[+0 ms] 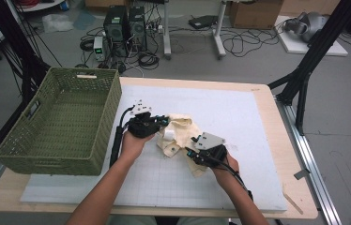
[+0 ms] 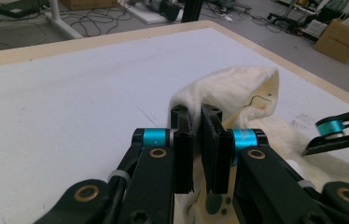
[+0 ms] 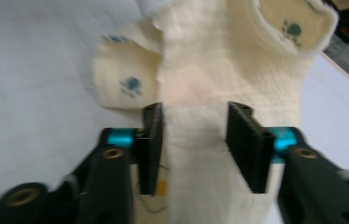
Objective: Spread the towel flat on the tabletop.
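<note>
Cream cloth (image 3: 224, 60) lies crumpled mid-surface (image 1: 239, 112), between both my tongs. Both forearms reach in from the near edge, hands angled toward each other. My left tongs (image 2: 199, 149) are pressed together, pinching a cloth fold. My right tongs (image 3: 205, 144) are spread, cloth lying loose between the jaws.
</note>
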A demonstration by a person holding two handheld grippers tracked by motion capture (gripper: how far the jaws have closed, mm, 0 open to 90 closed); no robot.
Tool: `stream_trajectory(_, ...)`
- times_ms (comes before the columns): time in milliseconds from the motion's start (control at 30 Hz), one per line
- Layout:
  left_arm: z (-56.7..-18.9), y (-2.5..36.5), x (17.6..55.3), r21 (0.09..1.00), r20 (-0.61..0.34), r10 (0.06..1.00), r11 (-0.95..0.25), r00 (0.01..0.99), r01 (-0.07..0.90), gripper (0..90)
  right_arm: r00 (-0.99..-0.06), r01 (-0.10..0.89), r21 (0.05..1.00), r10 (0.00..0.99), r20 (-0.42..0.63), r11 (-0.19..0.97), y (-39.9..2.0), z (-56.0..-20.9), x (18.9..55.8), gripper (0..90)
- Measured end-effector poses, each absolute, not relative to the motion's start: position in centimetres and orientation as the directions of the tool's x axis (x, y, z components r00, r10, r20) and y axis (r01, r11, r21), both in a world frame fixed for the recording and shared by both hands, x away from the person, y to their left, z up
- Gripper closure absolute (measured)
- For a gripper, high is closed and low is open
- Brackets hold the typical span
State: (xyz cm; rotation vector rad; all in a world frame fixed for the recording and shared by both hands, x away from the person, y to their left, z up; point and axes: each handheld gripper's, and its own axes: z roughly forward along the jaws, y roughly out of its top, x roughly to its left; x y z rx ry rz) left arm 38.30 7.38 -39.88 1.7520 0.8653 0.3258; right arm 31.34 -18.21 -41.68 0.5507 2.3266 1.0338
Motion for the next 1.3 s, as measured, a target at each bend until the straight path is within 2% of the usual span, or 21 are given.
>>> stream_trajectory(67, -39.9, 7.4, 38.3, 0.911, -0.195, 0.69, -0.137, 0.698, 0.39, 83.3, -0.78, 0.157, 0.76, 0.551, -0.296, 0.631, -18.4, -41.9, 31.8, 79.4)
stream_trajectory(100, -39.9, 7.4, 38.3, 0.911, -0.195, 0.69, -0.137, 0.698, 0.39, 83.3, -0.78, 0.157, 0.76, 0.551, -0.296, 0.631, -18.4, -41.9, 31.8, 79.4)
stream_trajectory(133, -40.0, 7.5, 38.3, 0.908, -0.188, 0.687, -0.151, 0.702, 0.392, 83.4, -0.785, 0.175, 0.771, 0.559, -0.266, 0.612, -18.9, -41.8, 32.1, 86.8)
stream_trajectory(233, -40.0, 7.5, 38.4, 0.906, -0.19, 0.689, -0.152, 0.7, 0.396, 83.4, -0.782, 0.199, 0.781, 0.576, -0.237, 0.592, -19.5, -41.6, 32.3, 87.6)
stream_trajectory(333, -40.2, 7.3, 38.5, 0.905, -0.177, 0.704, -0.159, 0.688, 0.395, 82.4, -0.742, 0.257, 0.808, 0.644, -0.186, 0.529, -21.3, -41.2, 32.8, 87.9)
stream_trajectory(467, -40.6, 7.5, 38.8, 0.886, -0.19, 0.737, -0.155, 0.649, 0.436, 66.1, -0.671, 0.339, 0.809, 0.726, -0.15, 0.481, -23.6, -41.0, 33.4, 87.8)
stream_trajectory(767, -40.4, 8.1, 38.4, 0.888, -0.175, 0.747, -0.163, 0.641, 0.431, 57.5, -0.518, 0.5, 0.768, 0.849, -0.104, 0.399, -27.9, -42.0, 34.4, 87.4)
stream_trajectory(833, -40.7, 8.2, 38.0, 0.883, -0.168, 0.744, -0.178, 0.647, 0.434, 55.2, -0.487, 0.525, 0.763, 0.868, -0.094, 0.377, -28.5, -42.2, 34.4, 85.7)
stream_trajectory(900, -41.0, 8.4, 37.6, 0.881, -0.159, 0.743, -0.191, 0.65, 0.434, 53.9, -0.483, 0.529, 0.769, 0.872, -0.075, 0.359, -28.8, -42.3, 34.4, 76.5)
stream_trajectory(1000, -41.2, 8.6, 37.5, 0.863, -0.174, 0.735, -0.206, 0.655, 0.46, 48.8, -0.513, 0.477, 0.801, 0.854, -0.082, 0.363, -28.6, -41.8, 33.8, 65.9)
stream_trajectory(1133, -40.9, 8.1, 37.0, 0.871, -0.153, 0.719, -0.226, 0.678, 0.437, 45.1, -0.602, 0.393, 0.842, 0.796, -0.068, 0.369, -27.6, -40.9, 33.1, 60.4)
stream_trajectory(1233, -41.3, 7.6, 37.0, 0.845, -0.156, 0.708, -0.265, 0.688, 0.465, 38.1, -0.671, 0.354, 0.848, 0.739, -0.064, 0.395, -26.4, -40.9, 32.6, 55.2)
stream_trajectory(1300, -41.8, 7.2, 36.9, 0.834, -0.151, 0.706, -0.286, 0.692, 0.472, 36.7, -0.722, 0.332, 0.848, 0.69, -0.053, 0.413, -25.4, -41.0, 32.4, 49.8)
